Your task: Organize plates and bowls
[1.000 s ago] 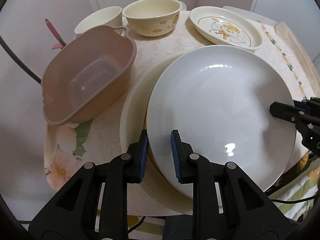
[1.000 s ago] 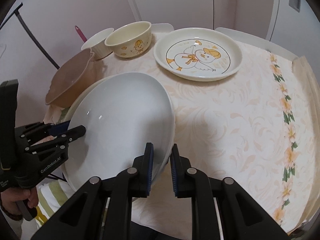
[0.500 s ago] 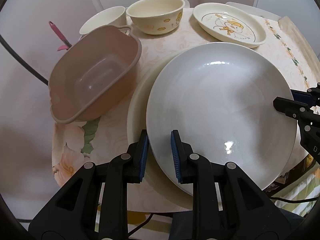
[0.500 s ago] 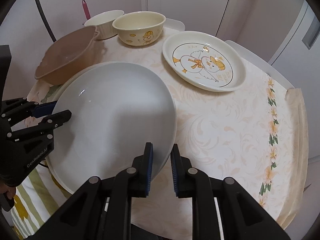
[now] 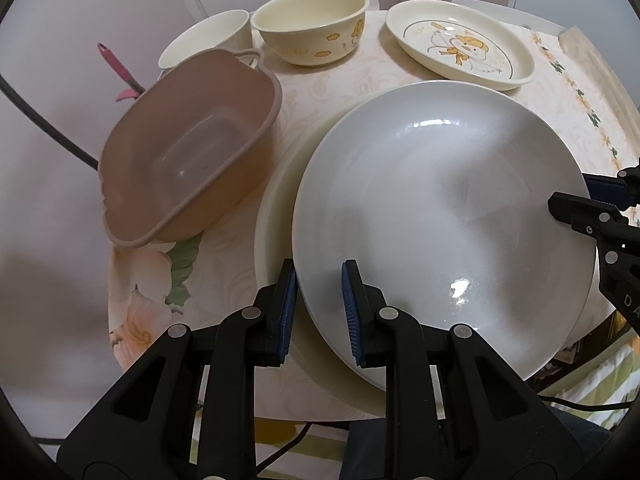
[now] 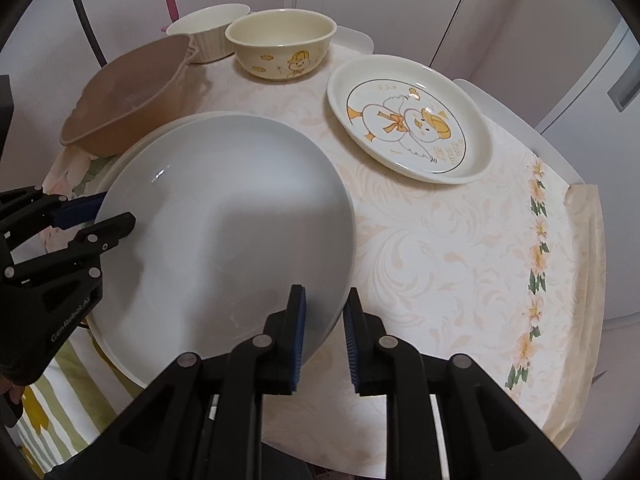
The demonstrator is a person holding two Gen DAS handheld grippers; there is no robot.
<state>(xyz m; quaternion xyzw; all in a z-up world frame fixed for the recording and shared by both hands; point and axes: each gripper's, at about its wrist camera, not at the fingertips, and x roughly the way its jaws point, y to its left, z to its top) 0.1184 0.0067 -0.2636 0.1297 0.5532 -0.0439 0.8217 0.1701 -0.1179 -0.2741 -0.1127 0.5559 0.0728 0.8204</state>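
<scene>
Left gripper [image 5: 319,306]: narrow gap, blue pads clamped on the near rim of the white plate [image 5: 440,216], one pad above, one below.
Right gripper [image 6: 325,328]: narrow gap too, straddling the plate's opposite rim; left pad on the plate face, right pad beside the edge, contact there unclear.
White plate: large, round, shallow, plain glossy glaze with ceiling glare; held between both grippers, lying over a wider cream plate [image 5: 276,216] at the near table edge.
Duck plate [image 6: 408,120]: cream, oval, glossy, cartoon duck print; flat on the tablecloth [image 6: 460,260], apart from the stack.
Duck bowl [image 6: 282,48]: cream, round, deep; at the far edge.
Ribbed bowl [image 6: 208,34]: white, fluted wall; just beside the duck bowl.
Tub [image 5: 188,164]: pinkish-brown matte plastic, rounded rectangle, tilted, next to the stack.
Tablecloth: smooth vinyl, pale swirl pattern, floral border.
</scene>
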